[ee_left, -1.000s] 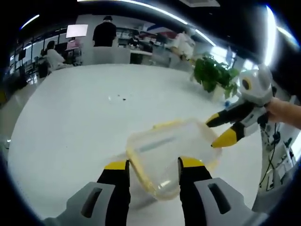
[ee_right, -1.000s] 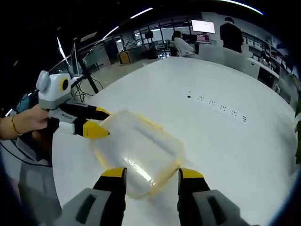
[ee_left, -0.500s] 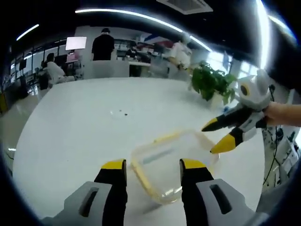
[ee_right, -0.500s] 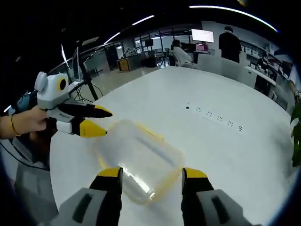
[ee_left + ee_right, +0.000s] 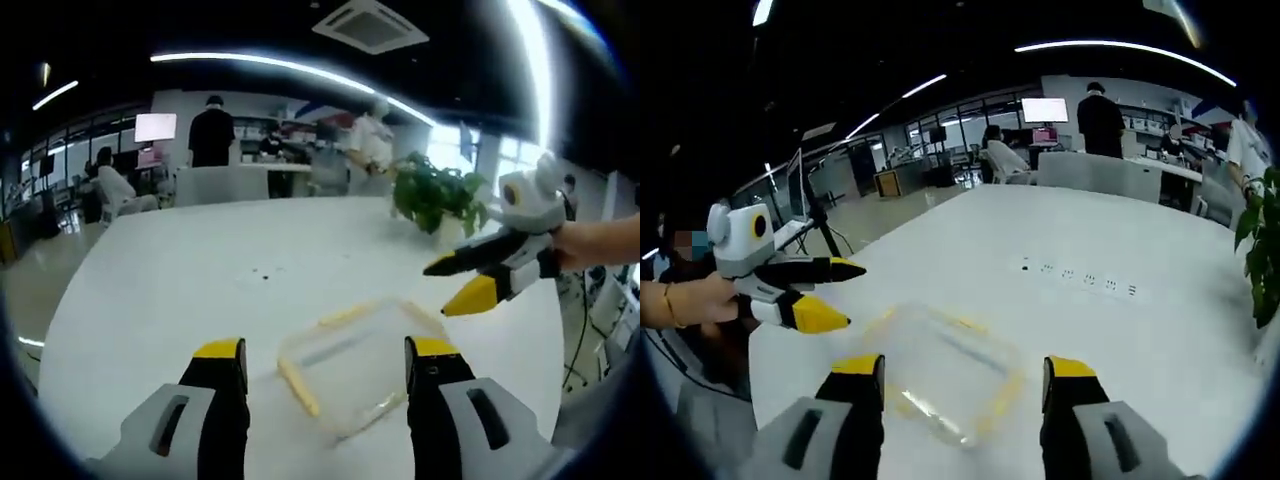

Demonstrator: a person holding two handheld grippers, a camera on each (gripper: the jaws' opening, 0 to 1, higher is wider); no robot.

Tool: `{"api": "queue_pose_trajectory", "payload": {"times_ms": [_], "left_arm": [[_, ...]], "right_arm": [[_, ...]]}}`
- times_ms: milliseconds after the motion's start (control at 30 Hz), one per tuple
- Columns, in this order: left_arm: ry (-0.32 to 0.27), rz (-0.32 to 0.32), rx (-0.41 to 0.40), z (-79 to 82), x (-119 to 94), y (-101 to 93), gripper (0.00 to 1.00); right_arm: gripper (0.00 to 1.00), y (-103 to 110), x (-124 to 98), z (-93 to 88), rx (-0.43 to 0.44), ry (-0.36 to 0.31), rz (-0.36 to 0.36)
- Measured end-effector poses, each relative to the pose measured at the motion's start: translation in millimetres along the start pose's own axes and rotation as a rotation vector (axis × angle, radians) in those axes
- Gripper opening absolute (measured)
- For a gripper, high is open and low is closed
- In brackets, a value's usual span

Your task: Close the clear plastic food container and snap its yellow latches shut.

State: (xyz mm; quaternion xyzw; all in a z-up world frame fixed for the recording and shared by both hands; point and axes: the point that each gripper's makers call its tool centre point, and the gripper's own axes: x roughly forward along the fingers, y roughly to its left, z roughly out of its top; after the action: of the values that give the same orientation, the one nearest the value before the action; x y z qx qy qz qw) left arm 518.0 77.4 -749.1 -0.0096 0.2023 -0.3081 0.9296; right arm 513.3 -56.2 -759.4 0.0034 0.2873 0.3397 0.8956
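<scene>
we see a wide white surface in an open office. the clear container lies flat near its edge, long axis running diagonally. our left hand-held gripper and right hand-held gripper hover above it, jaws apart, holding nothing.

No readable text, label, brand, number or sign appears in either view. A lit wall screen at the far side of the room glows pale, and any writing on it is too small and blurred to make out; the same screen is equally unreadable in the right gripper view.
</scene>
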Motion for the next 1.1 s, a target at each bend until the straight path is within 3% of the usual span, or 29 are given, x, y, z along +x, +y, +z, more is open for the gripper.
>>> {"api": "queue_pose_trajectory", "payload": {"times_ms": [500,1100], "left_arm": [[-0.026,0.034,0.011,2.5,-33,1.3,0.68],[-0.062,0.058,0.036,0.7,-72,-1.7,0.70]], "right_arm": [[0.72,0,-29,8.2,0.026,-0.112,-0.047],[0.76,11,-56,1.6,0.033,-0.161,-0.059]]}}
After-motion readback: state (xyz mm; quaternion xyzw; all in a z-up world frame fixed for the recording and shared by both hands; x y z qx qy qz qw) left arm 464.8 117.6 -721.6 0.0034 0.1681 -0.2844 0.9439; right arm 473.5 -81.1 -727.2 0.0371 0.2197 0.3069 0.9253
